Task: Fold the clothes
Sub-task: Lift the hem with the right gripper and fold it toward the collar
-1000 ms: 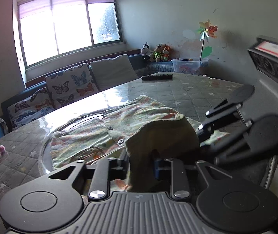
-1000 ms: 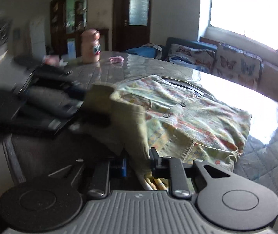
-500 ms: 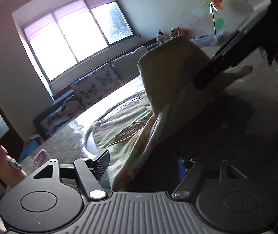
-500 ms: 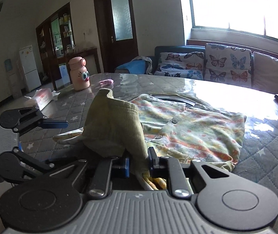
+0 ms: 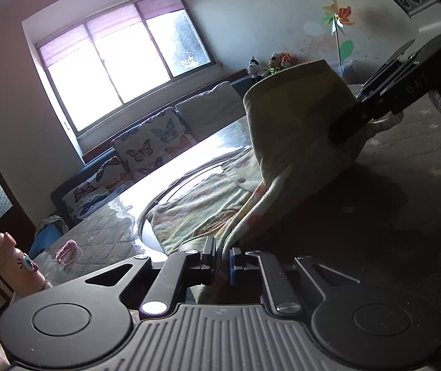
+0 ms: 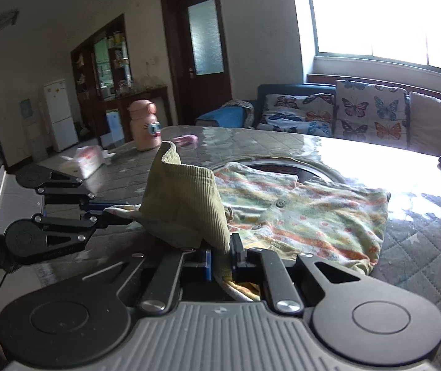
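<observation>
Left tool (image 5: 222, 261): mine, clamped on the garment's edge, bottom centre of its view.
Right tool (image 6: 222, 255): mine, clamped on the same edge, bottom centre of its view.
Garment (image 6: 297, 219): floral buttoned top, mid-frame, lying on the counter (image 6: 421, 247); its green ribbed hem (image 6: 183, 207) is lifted between both tools.
Bottle (image 6: 144, 125): pink, upper left, well apart.

floral shirt (image 6: 307, 219) — flat on table | olive ribbed hem (image 6: 183, 204) — lifted, apparently folding over
</observation>
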The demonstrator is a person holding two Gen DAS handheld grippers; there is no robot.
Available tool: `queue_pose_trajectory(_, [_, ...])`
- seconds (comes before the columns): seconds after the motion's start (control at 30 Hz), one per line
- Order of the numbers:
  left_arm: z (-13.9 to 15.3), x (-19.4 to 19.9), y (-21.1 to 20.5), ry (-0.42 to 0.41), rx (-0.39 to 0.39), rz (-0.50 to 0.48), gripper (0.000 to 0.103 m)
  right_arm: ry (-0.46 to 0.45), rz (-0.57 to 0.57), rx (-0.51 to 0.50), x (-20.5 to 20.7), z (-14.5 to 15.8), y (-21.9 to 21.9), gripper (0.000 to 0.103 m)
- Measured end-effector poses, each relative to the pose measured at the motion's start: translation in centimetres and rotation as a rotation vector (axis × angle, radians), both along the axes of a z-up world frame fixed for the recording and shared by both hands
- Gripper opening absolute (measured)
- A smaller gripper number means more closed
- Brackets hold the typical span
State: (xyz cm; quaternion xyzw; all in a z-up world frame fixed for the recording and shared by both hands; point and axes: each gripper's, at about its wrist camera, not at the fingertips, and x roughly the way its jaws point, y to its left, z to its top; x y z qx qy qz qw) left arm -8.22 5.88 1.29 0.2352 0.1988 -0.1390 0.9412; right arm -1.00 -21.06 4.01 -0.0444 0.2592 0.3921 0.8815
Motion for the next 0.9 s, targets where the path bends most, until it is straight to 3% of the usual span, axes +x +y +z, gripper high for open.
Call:
queue_pose_trajectory(0.23, [3.4, -5.0, -0.5, 0.030, -0.037, -0.071, 0.009, 0.010, 0.084, 0.013, -4.8, 2.5, -2.5, 0.010])
queue_pose_trajectory(0.37, [4.0, -5.4, -0.8, 0.037, -0.027, -0.079, 0.009, -0.002, 0.100, 0.000, -5.3, 3.5, -2.6, 0.010])
queue_pose_trajectory(0.6, [4.7, -1.5, -0.3, 0.027, -0.040, -0.051, 0.009, 0.015, 0.066, 0.019, -1.2, 4.3, -1.7, 0.010])
queue_pose_trajectory(0.9, [4.3, 7.9, 0.5, 0.096, -0.057, 0.011, 0.009, 0.048, 0.005, -0.015, 7.9, 4.2, 1.0, 0.009])
